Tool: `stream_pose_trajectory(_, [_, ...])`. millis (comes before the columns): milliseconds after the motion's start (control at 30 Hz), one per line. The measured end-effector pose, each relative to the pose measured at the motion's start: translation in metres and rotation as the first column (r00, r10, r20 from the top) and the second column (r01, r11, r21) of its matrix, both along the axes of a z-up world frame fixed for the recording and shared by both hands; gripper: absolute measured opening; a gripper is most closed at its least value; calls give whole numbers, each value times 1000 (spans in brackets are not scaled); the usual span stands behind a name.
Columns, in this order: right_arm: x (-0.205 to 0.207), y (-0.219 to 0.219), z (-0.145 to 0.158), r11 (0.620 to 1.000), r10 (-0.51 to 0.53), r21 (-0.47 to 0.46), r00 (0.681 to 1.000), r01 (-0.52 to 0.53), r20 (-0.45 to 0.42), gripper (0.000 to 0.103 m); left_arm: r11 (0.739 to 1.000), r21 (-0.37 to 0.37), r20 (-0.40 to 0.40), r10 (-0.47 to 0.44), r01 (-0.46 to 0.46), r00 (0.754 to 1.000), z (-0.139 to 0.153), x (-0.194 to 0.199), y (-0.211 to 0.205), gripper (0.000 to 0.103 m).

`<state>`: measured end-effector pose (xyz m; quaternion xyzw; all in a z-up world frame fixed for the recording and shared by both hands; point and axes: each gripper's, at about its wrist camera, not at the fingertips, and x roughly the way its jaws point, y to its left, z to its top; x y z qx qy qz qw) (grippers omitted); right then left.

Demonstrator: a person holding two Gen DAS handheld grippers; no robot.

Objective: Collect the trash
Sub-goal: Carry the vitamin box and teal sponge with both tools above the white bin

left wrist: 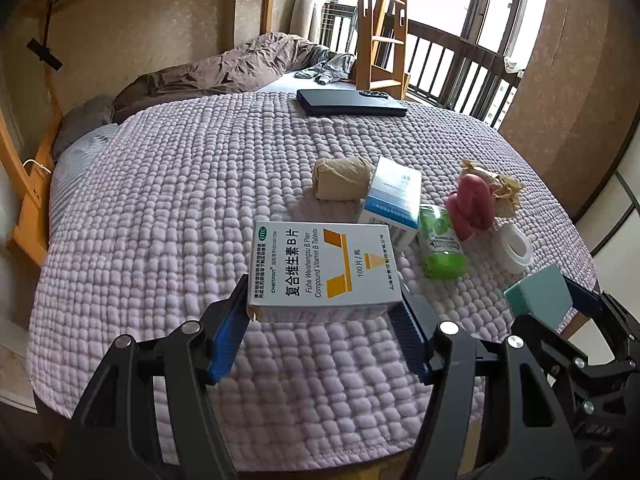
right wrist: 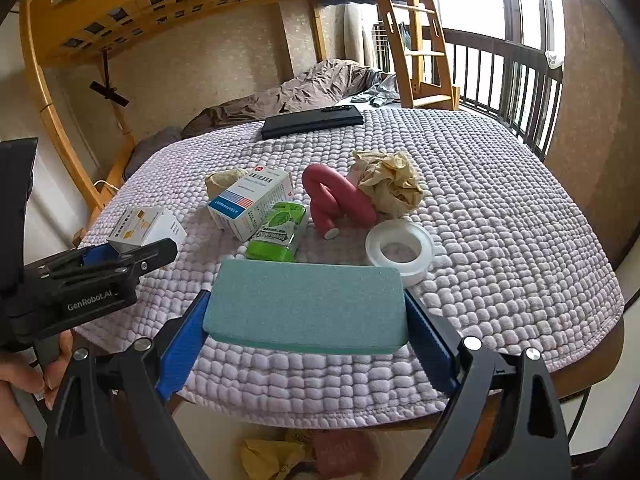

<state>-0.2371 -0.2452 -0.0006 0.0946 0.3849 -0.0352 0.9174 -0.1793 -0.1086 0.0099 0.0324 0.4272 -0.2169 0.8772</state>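
Left gripper (left wrist: 322, 312) pinches the vitamin box (left wrist: 324, 268), lifted at the quilt's (left wrist: 180, 200) near edge. Right gripper (right wrist: 306, 320) clamps the teal sponge (right wrist: 306, 304) likewise.

Still lying mid-quilt, left to right: beige roll (left wrist: 340, 178), blue-white box (right wrist: 252, 202), green bottle (right wrist: 276, 232), pink tube (right wrist: 340, 200), crumpled paper (right wrist: 390, 182), tape ring (right wrist: 400, 250).

Scraps in the bin below (right wrist: 304, 454) suggest some collecting is done; most remains.

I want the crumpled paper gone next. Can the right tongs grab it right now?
Probably not yet. The right tongs are already shut on the green sponge, so they are full. The crumpled paper lies farther back, beyond the tape roll and beside the pink roll. Drop the sponge first.
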Motion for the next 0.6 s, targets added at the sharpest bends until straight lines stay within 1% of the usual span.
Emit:
stream_pose_trajectory(167, [-8, -4, 2, 1000, 9, -11, 1000, -9, 0, 90, 1000, -1, -6, 3, -3, 1000, 0, -8, -2, 67])
stream_pose_trajectory(600, [-27, -11, 3, 999, 35, -2, 999, -35, -6, 90, 1000, -1, -16, 10, -10, 1000, -1, -32, -4, 67])
